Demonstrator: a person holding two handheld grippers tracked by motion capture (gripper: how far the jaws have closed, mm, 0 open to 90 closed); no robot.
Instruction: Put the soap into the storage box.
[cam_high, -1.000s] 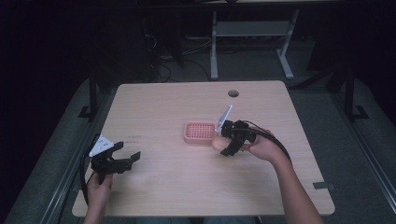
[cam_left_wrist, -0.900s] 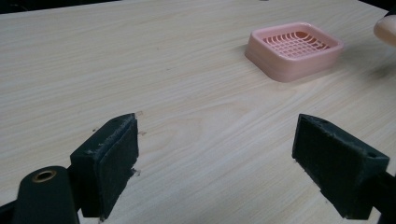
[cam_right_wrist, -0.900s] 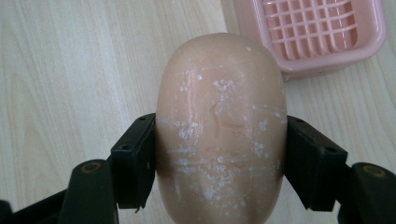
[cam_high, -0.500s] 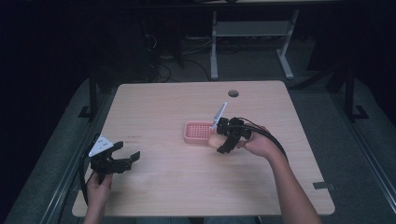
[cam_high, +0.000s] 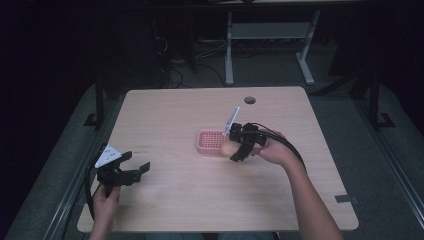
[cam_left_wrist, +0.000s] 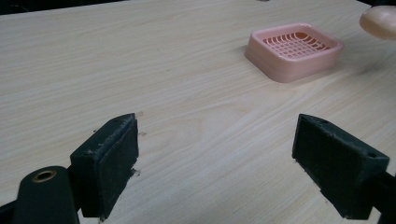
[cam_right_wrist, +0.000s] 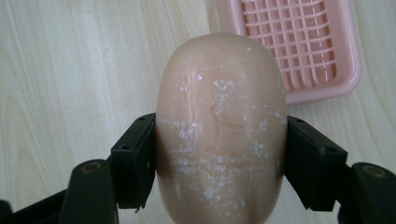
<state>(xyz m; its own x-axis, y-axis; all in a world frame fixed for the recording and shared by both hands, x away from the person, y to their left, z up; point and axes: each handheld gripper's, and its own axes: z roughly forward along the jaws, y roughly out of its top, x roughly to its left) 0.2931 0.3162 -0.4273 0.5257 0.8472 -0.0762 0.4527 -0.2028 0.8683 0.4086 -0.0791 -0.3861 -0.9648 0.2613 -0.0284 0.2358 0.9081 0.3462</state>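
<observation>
The right gripper pinches the soap above the table, just near of the empty dish; placing remains. The left gripper is spread, idle.

A light wooden table carries a round dark hole near its far edge. Beyond it, on the dim floor, stand a grey metal frame and tangled cables.
</observation>
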